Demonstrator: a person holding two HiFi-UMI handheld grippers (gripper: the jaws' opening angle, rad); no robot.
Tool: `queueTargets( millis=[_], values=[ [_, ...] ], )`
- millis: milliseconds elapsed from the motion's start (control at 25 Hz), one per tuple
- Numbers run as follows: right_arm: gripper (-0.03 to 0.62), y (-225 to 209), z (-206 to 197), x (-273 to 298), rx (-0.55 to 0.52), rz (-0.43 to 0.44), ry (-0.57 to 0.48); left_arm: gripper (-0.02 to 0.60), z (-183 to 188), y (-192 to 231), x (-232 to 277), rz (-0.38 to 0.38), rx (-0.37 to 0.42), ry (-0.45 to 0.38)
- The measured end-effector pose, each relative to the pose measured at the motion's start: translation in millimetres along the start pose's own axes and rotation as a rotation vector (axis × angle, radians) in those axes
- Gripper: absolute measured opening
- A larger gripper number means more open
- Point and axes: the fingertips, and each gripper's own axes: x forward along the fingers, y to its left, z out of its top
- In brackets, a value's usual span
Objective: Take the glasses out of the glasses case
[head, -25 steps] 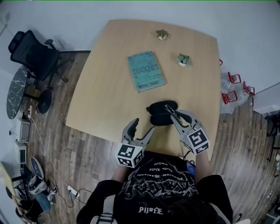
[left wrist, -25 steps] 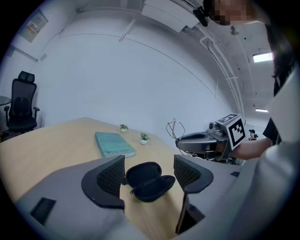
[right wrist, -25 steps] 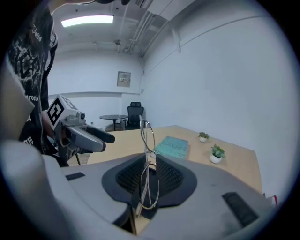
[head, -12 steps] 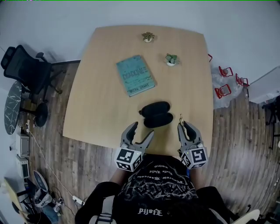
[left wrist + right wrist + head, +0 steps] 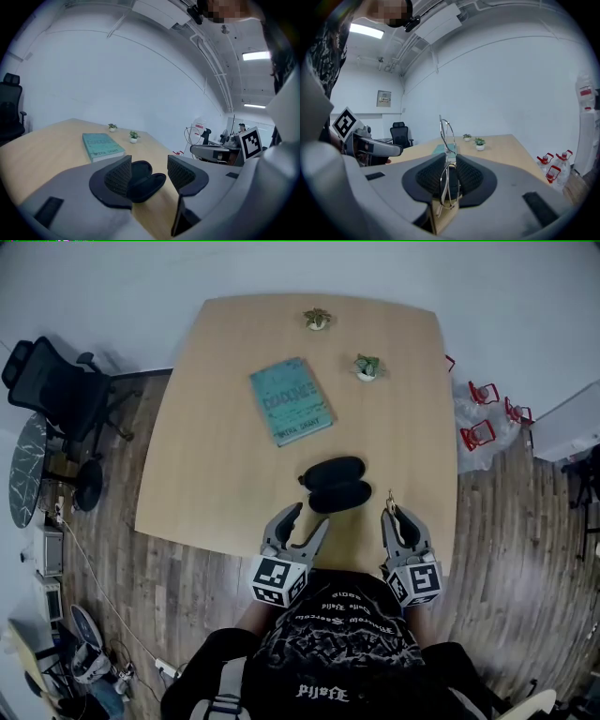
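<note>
The black glasses case (image 5: 333,484) lies open on the wooden table (image 5: 216,456), with nothing showing in its shells. My right gripper (image 5: 395,513) is shut on the thin wire-framed glasses (image 5: 390,497), right of the case and clear of it. In the right gripper view the glasses (image 5: 446,133) stand on edge between the pads of the right gripper (image 5: 449,176). My left gripper (image 5: 307,517) hovers just in front of the case, jaws closing with nothing between them. In the left gripper view the case (image 5: 151,183) shows beyond the left gripper (image 5: 150,172).
A teal book (image 5: 291,400) lies further back on the table. Two small potted plants (image 5: 317,320) (image 5: 367,366) stand near the far edge. A black office chair (image 5: 52,385) is at the left, and red-capped bottles (image 5: 478,435) sit on the floor at the right.
My right gripper has drawn back from the case towards the table's near edge, carrying the glasses with it. The left gripper's jaws have narrowed a little.
</note>
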Motion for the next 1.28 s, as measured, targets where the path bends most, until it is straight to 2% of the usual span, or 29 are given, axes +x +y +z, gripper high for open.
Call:
queueTargets(
  millis=[80, 240, 360, 720, 1040, 1280],
  values=[
    [0.077, 2.2, 0.6, 2.1, -0.005, 0.008, -0.002, 0.201, -0.5, 4.0, -1.6, 0.030, 0.013, -0.001],
    [0.077, 8.6, -3.0, 6.0, -0.013, 0.024, 0.008, 0.049, 3.7, 17.6, -7.2, 0.119, 0.012, -0.030],
    [0.077, 9.0, -4.8, 8.4, -0.019, 0.027, 0.015, 0.005, 5.5, 20.4, -8.4, 0.124, -0.008, -0.035],
    [0.077, 6.5, -0.7, 13.7, -0.028, 0.010, -0.001, 0.003, 1.3, 18.1, -8.3, 0.091, -0.008, -0.017],
    [0.074, 4.7, -5.8, 18.6, -0.031, -0.002, 0.020, 0.003, -6.5, 13.0, -7.7, 0.032, 0.017, 0.003],
    [0.074, 9.2, -6.0, 23.2, -0.056, 0.003, 0.034, 0.003, -11.8, 24.0, -7.1, 0.044, 0.002, -0.011]
  ],
)
